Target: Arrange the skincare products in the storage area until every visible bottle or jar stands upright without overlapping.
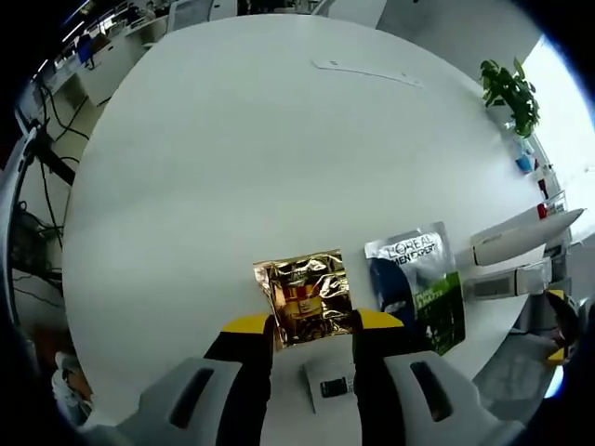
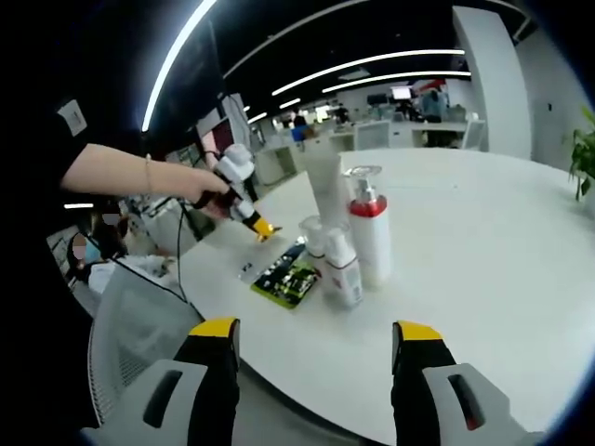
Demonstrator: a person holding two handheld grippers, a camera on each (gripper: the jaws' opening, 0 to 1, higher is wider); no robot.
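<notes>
A gold foil sachet lies flat on the white round table, just beyond the tips of my left gripper, whose jaws stand open on either side of its near edge. To its right lies a silver, blue and green sachet. In the right gripper view a white pump bottle with a red collar, a tall white tube and a small white bottle stand upright close together. My right gripper is open, well short of them. A hand holds the left gripper above the sachets.
The bottles show as white shapes at the table's right edge in the left gripper view. A potted plant stands at the far edge. A grey mesh chair is beside the table. Desks and cables lie beyond the table.
</notes>
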